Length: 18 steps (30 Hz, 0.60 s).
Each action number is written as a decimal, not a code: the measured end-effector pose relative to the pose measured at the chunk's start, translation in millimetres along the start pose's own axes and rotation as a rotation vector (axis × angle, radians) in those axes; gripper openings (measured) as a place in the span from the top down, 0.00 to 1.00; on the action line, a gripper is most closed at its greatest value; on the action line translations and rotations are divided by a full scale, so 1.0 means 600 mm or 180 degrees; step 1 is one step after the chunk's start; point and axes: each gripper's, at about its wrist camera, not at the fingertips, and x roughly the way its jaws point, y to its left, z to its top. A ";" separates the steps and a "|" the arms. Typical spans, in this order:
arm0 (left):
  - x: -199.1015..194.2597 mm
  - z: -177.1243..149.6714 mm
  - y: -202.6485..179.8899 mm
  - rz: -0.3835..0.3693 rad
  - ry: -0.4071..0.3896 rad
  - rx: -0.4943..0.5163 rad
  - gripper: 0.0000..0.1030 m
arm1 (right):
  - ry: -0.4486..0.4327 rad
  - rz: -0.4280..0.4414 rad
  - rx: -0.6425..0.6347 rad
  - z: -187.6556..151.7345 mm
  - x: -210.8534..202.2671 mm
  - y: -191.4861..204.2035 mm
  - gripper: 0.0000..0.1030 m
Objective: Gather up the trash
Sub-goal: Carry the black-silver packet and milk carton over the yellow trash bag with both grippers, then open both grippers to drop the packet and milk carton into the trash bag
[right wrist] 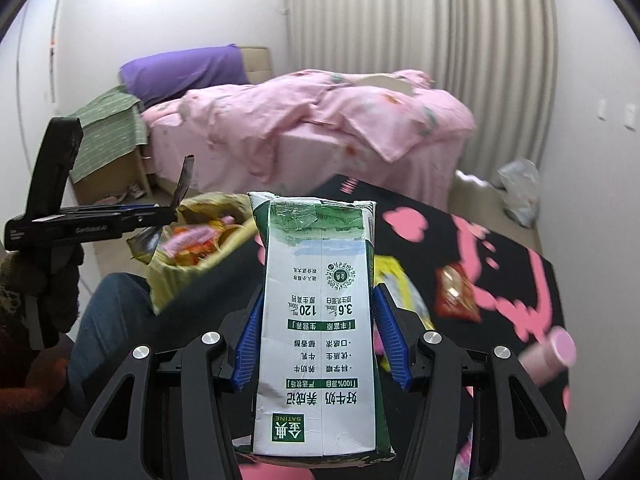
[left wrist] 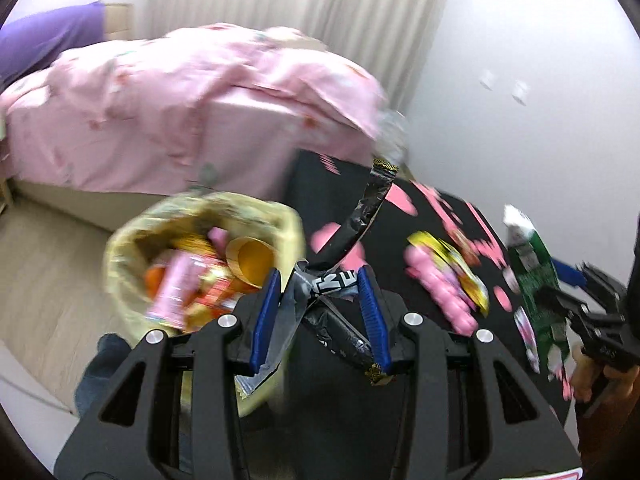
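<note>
Between the blue pads of the left claw (left wrist: 320, 312) sits a crumpled black wrapper (left wrist: 352, 236), pinched at its middle; one long twisted end sticks up past the pads and the other end is cut off behind the right-hand pad. Just beyond and to the left of that claw is a yellowish trash bag (left wrist: 132, 240), its mouth open and smeared by motion blur. Inside it a pink packet, red and orange wrappers and a yellow paper cup (left wrist: 254, 258) can be made out, but their labels cannot be read.

The right claw (right wrist: 316, 340) stands wide, clamped on a green-and-white milk carton (right wrist: 316, 320) held upside down, its torn top pointing away from the camera. The carton hides most of what lies behind it.

On the black surface with pink hearts (right wrist: 516, 264) more litter remains: a yellow-and-pink wrapper (left wrist: 448, 276) near the middle, a small red snack bag (right wrist: 456, 292) toward the far right side, and a pink tube (right wrist: 548, 354) at the near right edge, all blurred.

Beyond the surface's far edge stands a bed with a pink quilt (right wrist: 320, 132) and a purple pillow (right wrist: 184, 72). A person's jeans-clad leg (right wrist: 108, 320) shows below the bag, partly hidden.
</note>
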 end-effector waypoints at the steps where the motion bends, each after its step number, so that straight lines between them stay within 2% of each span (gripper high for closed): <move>1: -0.004 0.005 0.020 0.0062 -0.0049 -0.0083 0.63 | -0.0007 0.0038 0.0001 0.008 0.006 0.007 0.51; 4: -0.007 0.020 0.088 0.0324 -0.0250 -0.0425 0.63 | -0.0021 0.0257 0.0045 0.049 0.044 0.019 0.51; 7: 0.000 0.028 0.140 0.0467 -0.0300 -0.0632 0.63 | 0.0016 0.0480 0.0108 0.089 0.091 0.032 0.51; 11: 0.014 0.025 0.177 0.0498 -0.0270 -0.0747 0.63 | 0.0112 0.0717 0.0113 0.129 0.161 0.066 0.51; 18: 0.052 0.013 0.193 0.0464 -0.0129 -0.0722 0.63 | 0.0466 0.1075 0.0055 0.166 0.307 0.145 0.51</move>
